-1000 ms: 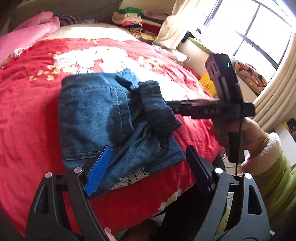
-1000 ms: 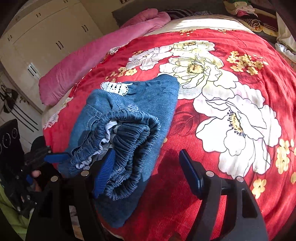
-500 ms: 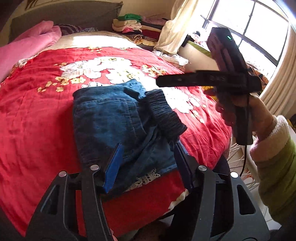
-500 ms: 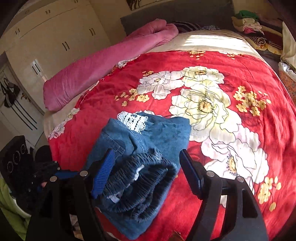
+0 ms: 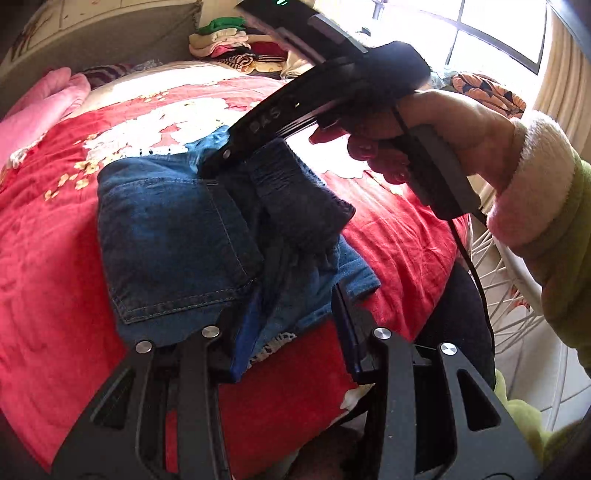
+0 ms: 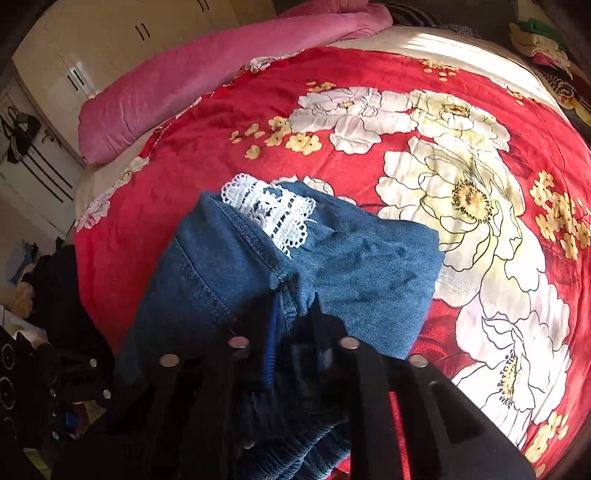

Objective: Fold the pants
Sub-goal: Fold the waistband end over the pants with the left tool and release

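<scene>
R claw [image 6: 291, 332]: my view has its jaws closing, pressed nearly together on a bunched denim fold of the pants [image 6: 354, 266]; fabric sits between the blue pads. L claw [image 5: 295, 317]: jaws closing, still part spread; near edge of the pants lies between them, left pad [image 5: 245, 332] against cloth, right pad just clear of it. Can't confirm a pinch.

Pants: partly folded blue denim, lying at near edge of the bed [image 5: 48, 236]. Stitched seams, ribbed elastic waistband bunched dark, white lace trim [image 6: 271, 210] poking out.

Bed cover: red quilt w/ large white and yellow flowers, slightly wrinkled. Pink bolster [image 6: 207, 70] along far side. Stacked folded clothes [image 5: 225, 40] behind the bed, bright window [image 5: 487, 26] w/ curtain, cream wardrobe doors [image 6: 92, 48] opp. side. Fleecy pink-and-green sleeve [image 5: 535, 181] on the hand gripping the R tool.
</scene>
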A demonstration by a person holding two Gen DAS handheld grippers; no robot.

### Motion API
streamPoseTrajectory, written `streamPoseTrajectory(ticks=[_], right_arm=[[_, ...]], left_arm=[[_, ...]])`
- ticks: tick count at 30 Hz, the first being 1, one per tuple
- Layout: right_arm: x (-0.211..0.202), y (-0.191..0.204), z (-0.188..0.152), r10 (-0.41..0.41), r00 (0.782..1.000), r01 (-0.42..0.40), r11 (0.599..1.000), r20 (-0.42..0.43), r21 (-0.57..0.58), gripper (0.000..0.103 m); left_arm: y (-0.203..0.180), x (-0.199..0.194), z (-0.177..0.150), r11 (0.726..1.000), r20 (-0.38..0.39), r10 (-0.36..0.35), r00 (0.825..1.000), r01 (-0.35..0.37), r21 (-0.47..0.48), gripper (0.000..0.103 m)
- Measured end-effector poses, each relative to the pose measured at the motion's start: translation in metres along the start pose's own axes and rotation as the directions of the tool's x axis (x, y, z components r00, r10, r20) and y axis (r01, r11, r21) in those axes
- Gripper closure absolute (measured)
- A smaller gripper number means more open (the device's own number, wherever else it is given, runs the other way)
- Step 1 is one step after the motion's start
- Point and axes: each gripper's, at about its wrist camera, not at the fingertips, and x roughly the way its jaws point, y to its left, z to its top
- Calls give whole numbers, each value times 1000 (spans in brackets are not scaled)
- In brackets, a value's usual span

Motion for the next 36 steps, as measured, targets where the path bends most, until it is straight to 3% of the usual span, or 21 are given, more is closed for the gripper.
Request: streamPoseTrajectory(ticks=[6,12,14,17,20,22,25,30,36], right_arm=[[-21,27,33,-3,990,15,997,140,-82,94],[14,16,49,-39,995,45,997,93,-64,94],[23,5,44,-33,996,35,999,82,-23,91],[22,-3,37,-37,995,37,999,94,6,77],[5,-6,33,-18,993,12,999,120,47,58],[-18,-7,28,0,984,-14,997,181,77,45],[-53,-8,16,7,965,-36,994,261,106,44],[-92,3,-17,13,947,-44,995,320,90,44],[-104,17,-67,-7,945,-16,998,326,67,44]], left_arm=[[7,-11,4,999,36,41,999,-41,-8,72],[9,-2,0,999,14,51,999,-51,-5,72],[10,1,-1,999,5,34,999,-34,-17,72],[12,3,-2,1000,-1,21,1000,-21,-21,72],[13,3,-3,1000,-1,7,1000,-7,-29,72],[14,0,-2,999,4,-4,1000,4,-37,72],[11,-8,0,999,15,-23,1000,24,-39,71],[11,-35,0,995,55,-65,996,69,-70,58],[31,-73,9,995,149,33,988,-18,-99,46]])
